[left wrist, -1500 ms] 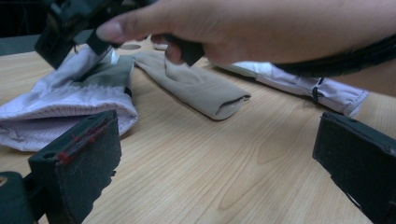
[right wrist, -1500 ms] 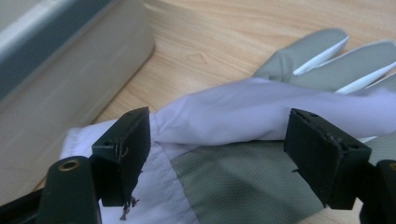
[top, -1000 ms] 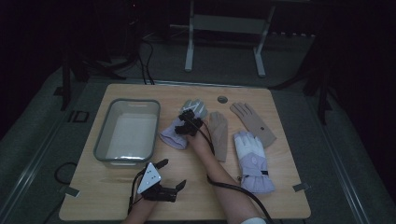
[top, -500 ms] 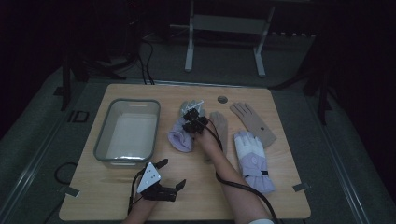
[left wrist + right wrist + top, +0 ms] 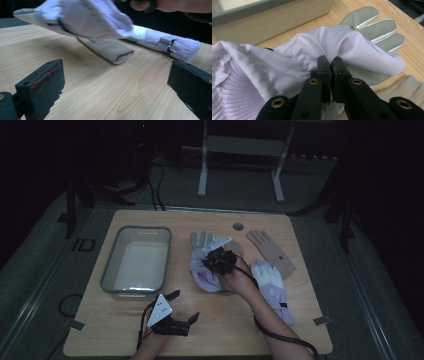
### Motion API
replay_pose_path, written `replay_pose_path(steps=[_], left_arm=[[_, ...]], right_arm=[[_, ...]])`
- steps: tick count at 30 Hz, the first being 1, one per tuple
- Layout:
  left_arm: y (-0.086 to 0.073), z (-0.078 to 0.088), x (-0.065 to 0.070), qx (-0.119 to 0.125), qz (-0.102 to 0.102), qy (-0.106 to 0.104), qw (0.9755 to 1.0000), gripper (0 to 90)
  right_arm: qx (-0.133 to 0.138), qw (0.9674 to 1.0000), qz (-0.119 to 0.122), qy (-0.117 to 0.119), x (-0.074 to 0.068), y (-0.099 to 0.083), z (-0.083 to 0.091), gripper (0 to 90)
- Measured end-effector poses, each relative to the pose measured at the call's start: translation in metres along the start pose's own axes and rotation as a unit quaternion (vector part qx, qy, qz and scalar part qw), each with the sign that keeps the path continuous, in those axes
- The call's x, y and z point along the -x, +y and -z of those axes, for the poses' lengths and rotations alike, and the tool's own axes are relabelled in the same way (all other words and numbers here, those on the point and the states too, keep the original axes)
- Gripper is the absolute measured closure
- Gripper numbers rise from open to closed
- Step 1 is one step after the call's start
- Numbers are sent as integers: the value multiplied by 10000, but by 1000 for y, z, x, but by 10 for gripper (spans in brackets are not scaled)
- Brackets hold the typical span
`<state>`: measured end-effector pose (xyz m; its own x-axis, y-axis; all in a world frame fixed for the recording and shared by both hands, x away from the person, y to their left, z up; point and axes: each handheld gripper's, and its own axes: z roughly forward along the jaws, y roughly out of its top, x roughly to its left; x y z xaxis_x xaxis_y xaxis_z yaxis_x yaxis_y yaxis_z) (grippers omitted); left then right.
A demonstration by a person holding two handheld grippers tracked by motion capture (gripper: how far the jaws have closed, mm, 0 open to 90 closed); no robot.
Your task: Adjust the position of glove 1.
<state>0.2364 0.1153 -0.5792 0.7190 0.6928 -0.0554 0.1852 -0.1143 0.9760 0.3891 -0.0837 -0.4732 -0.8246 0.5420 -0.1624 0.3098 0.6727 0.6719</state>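
One grey bin [image 5: 111, 270] w/ pale, bare floor.

The held glove [image 5: 332, 47] at frame centre was pale lilac with grey textured fingers. A second lilac-and-white glove [image 5: 272, 287] lay lower right; two gloves [image 5: 271, 251] upper right were beige. The bin [image 5: 111, 270] at left was grey, the table [image 5: 225, 330] light wood-grain, the jaws black.

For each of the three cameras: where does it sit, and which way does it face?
High view: above the person's side, looking forward and down at the table; both forearms and claws show.
Left gripper view: low over the wood, between its open jaws, toward the lifted lilac glove.
Right gripper view: along shut jaws pinching that glove, the tray behind.
All share the glove.
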Motion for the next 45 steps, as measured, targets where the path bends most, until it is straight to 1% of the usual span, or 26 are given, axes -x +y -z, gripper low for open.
replay_pose_path(steps=[2, 3, 4, 5, 6, 8, 10, 12, 15, 17, 20, 22, 24, 25, 26, 27, 29, 30, 31, 32, 33, 35, 36, 41, 43, 45], left_arm=[[0, 0, 1, 10, -13, 16, 10000, 14], [0, 0, 1, 47, 9, -2, 10000, 14], [0, 1, 1, 49, -8, -10, 10000, 13], [0, 1, 1, 69, -13, 8, 10000, 14], [0, 1, 2, 104, -13, 14, 9999, 13], [0, 3, 2, 134, -12, -41, 9999, 13], [-1, 2, 3, 85, -48, -23, 9999, 13], [-1, 1, 3, 83, -47, -53, 9999, 14], [-1, 1, 2, 82, -23, -68, 9999, 13], [-1, 1, 2, 80, -33, -67, 9999, 13], [-1, 1, 2, 74, -27, -59, 10000, 13], [-1, 1, 2, 62, 15, -66, 10000, 13], [0, 1, 1, 53, 56, -75, 9999, 13], [0, 1, 1, 53, 56, -75, 9999, 13], [0, 1, 0, 52, 67, -75, 9999, 13], [0, 1, 1, 53, 61, -76, 9999, 13], [0, 1, 1, 53, 46, -71, 9999, 13], [0, 0, 1, 57, 42, -75, 9999, 13], [0, 0, 1, 57, 42, -75, 9999, 13], [0, 0, 1, 48, 52, -78, 9999, 13], [0, 0, 1, 50, 52, -82, 9999, 13], [0, 0, 1, 48, 34, -79, 10000, 13], [0, 0, 1, 49, 30, -78, 10000, 13], [0, 0, 1, 45, 48, -74, 10000, 13], [0, 0, 1, 45, 48, -75, 10000, 14], [0, 0, 1, 45, 45, -71, 10000, 14]], right_arm=[[10, 9999, 109, -39, -5, -8, 6, 866], [21, 10000, 75, -30, -7, -11, 7, 866], [32, 9999, 100, -3, -9, -15, 7, 866], [-34, 9998, 173, -26, -12, -18, 7, 866], [-55, 9998, 169, -64, -15, -22, 5, 866], [-116, 9998, 167, 36, -19, -31, 0, 866], [-257, 9996, 147, -17, -22, -41, -5, 866], [-295, 9995, 15, 75, -24, -51, -7, 865], [-369, 9992, -82, 123, -28, -63, -12, 863], [-375, 9990, -179, 179, -30, -68, -15, 860], [-343, 9990, -200, 200, -32, -71, -20, 844], [-293, 9990, -242, 234, -31, -73, -19, 815], [-267, 9986, -311, 333, -28, -74, -19, 756], [-267, 9986, -311, 333, -28, -74, -19, 756], [-229, 9981, -404, 402, -27, -74, -18, 732], [-174, 9976, -476, 478, -25, -73, -15, 699], [-111, 9971, -514, 553, -24, -72, -11, 671], [-86, 9971, -521, 557, -24, -71, -8, 650], [-86, 9971, -521, 557, -24, -71, -8, 650], [-68, 9972, -520, 539, -23, -70, -4, 637], [32, 9966, -570, 600, -21, -69, 5, 590], [115, 9968, -584, 538, -17, -67, 16, 523], [153, 9967, -596, 536, -15, -67, 21, 510], [301, 9969, -661, 293, -1, -69, 48, 417], [351, 9968, -668, 260, 4, -73, 58, 380], [395, 9968, -669, 200, 10, -76, 67, 381]])
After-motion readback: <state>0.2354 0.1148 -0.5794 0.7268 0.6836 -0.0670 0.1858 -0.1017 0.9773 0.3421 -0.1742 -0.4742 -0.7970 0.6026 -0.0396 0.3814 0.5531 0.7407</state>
